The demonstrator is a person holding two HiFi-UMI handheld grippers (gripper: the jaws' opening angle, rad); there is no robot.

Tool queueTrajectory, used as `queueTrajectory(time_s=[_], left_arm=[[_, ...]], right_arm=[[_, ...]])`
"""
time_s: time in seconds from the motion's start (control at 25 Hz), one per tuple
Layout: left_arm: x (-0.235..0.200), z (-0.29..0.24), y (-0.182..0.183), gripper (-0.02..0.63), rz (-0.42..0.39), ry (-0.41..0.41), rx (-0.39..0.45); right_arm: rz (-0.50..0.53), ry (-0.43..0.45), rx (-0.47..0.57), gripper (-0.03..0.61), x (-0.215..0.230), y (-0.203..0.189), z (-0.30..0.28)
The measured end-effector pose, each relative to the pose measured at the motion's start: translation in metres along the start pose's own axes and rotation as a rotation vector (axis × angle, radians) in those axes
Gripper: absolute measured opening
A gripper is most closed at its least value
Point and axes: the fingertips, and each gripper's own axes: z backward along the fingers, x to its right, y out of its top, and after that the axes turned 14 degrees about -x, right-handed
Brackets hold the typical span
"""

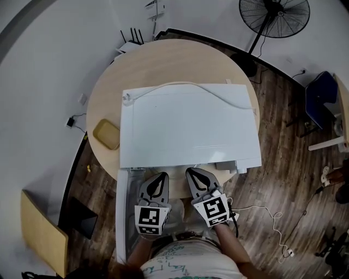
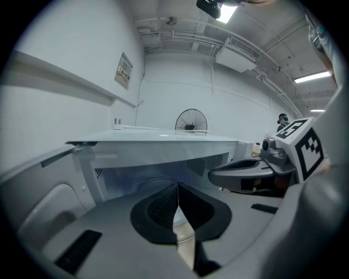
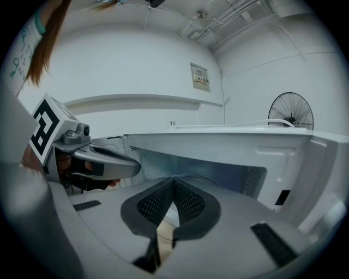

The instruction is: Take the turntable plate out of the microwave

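A white microwave (image 1: 188,128) stands on a round wooden table (image 1: 163,60), its door (image 1: 123,218) swung open towards me at the left. Both grippers hover side by side just in front of the opening. My left gripper (image 1: 159,177) is shut with nothing in it, and so is my right gripper (image 1: 194,173). In the left gripper view the shut jaws (image 2: 178,188) point into the cavity, where the rim of the turntable plate (image 2: 147,184) shows faintly on the floor. The right gripper view has its shut jaws (image 3: 173,181) before the same plate (image 3: 204,177).
A yellow oblong object (image 1: 106,134) lies on the table left of the microwave. A white cable (image 1: 218,95) runs over the microwave's top. A standing fan (image 1: 274,16) and a blue chair (image 1: 322,98) stand beyond, with cords on the wooden floor (image 1: 272,218).
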Motion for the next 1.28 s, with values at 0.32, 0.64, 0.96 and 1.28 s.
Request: queueTrajectory(time_s=[0.32,0.64,0.96,1.28], left_arm=[[-0.013,-0.030,-0.040,0.015,0.075,-0.005,-0.120],[-0.026,-0.049,-0.075,0.017,0.183,0.004,-0.204],[-0.038,-0.055,-0.098,0.017,0.259,0.051,-0.249],[-0.047,-0.063,-0.110,0.172,0.528,0.036,-0.196]], right_arm=[[-0.003,-0.006,-0.069,-0.009,0.016,-0.033,-0.026],[-0.016,0.011,-0.174,-0.009,0.022,-0.071,-0.047],[-0.019,0.027,-0.196,-0.009,0.027,-0.077,-0.051],[-0.027,0.022,-0.228,-0.009,0.033,-0.091,-0.051]])
